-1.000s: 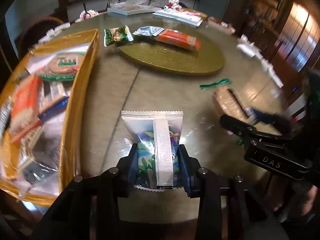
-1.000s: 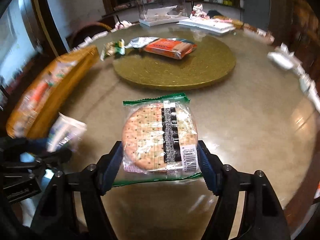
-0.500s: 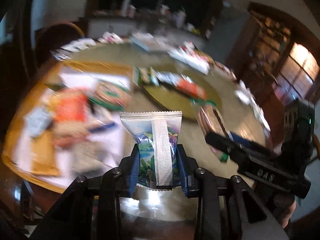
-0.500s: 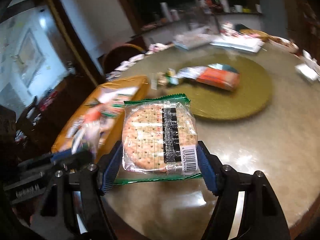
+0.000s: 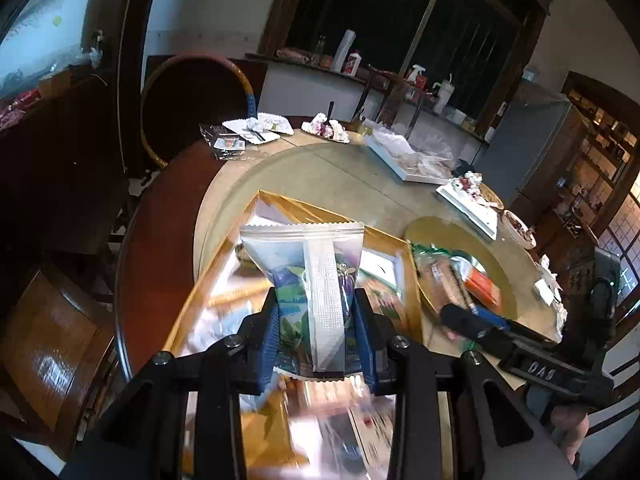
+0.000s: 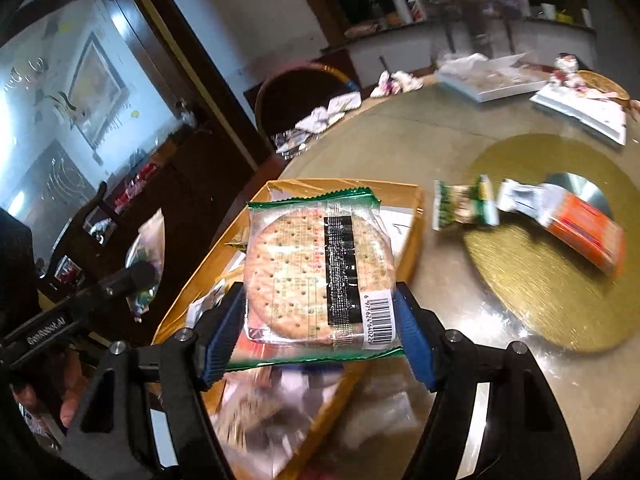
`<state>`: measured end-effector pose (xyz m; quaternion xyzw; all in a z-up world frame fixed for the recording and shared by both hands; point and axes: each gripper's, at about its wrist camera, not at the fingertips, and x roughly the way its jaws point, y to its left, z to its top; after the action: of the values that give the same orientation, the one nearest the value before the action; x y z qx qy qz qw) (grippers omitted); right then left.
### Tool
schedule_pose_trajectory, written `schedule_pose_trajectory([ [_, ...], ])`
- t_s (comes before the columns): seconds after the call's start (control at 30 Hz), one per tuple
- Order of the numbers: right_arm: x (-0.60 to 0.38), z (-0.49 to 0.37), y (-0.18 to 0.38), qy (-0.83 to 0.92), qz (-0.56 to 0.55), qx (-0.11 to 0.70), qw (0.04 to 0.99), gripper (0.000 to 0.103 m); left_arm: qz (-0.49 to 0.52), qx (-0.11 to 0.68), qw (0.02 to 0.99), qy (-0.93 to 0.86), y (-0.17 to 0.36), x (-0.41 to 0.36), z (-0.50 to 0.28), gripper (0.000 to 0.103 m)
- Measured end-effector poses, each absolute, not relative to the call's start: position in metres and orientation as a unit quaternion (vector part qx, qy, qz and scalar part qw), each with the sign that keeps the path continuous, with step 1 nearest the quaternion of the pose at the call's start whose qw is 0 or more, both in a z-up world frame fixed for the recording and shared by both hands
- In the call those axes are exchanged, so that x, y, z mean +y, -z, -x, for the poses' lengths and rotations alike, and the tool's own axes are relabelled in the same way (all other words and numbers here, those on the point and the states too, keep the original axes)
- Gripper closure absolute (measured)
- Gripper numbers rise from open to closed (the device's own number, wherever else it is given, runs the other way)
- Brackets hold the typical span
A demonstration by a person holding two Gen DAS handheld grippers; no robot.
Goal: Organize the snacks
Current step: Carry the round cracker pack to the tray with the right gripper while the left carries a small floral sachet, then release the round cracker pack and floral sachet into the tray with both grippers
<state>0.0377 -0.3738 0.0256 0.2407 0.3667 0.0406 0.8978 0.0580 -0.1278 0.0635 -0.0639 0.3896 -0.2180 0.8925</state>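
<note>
My left gripper [image 5: 316, 336] is shut on a small snack packet [image 5: 308, 280] with a blue, green and purple print and holds it above the yellow tray [image 5: 320, 212] of snacks. My right gripper [image 6: 320, 320] is shut on a clear, green-edged cracker pack [image 6: 316, 272] and holds it over the same tray [image 6: 416, 216]. The right gripper also shows at the right of the left wrist view [image 5: 460, 316]. A green snack packet [image 6: 464, 204] and an orange packet [image 6: 580, 232] lie on the gold turntable [image 6: 560, 300].
The round table [image 5: 352, 176] carries white plates [image 5: 256, 128], a white box [image 5: 408, 160] and wrappers at its far side. A round-backed chair [image 5: 192, 108] stands behind the table and a wooden chair [image 5: 52, 352] stands at the left.
Both grippers have lifted their packs off the table and swung left; they now hang over the yellow tray.
</note>
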Motion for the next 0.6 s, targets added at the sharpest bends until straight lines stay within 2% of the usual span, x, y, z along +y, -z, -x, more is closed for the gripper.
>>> schedule_pose_trajectory([
  [0.33, -0.38, -0.128, 0.012, -0.027, -0.227, 0.428, 0.875, 0.03, 0.019, 0.458, 0.865, 0.205, -0.022, -0.161, -0.144, 0.069],
  [0.5, -0.379, -0.143, 0.02, -0.026, -0.218, 0.442, 0.87, 0.03, 0.012, 0.487, 0.85, 0.198, -0.005, -0.169, -0.163, 0.069],
  [0.6, -0.375, -0.146, 0.021, -0.021, -0.199, 0.445, 0.873, 0.029, 0.027, 0.499, 0.843, 0.197, 0.002, -0.167, -0.17, 0.06],
])
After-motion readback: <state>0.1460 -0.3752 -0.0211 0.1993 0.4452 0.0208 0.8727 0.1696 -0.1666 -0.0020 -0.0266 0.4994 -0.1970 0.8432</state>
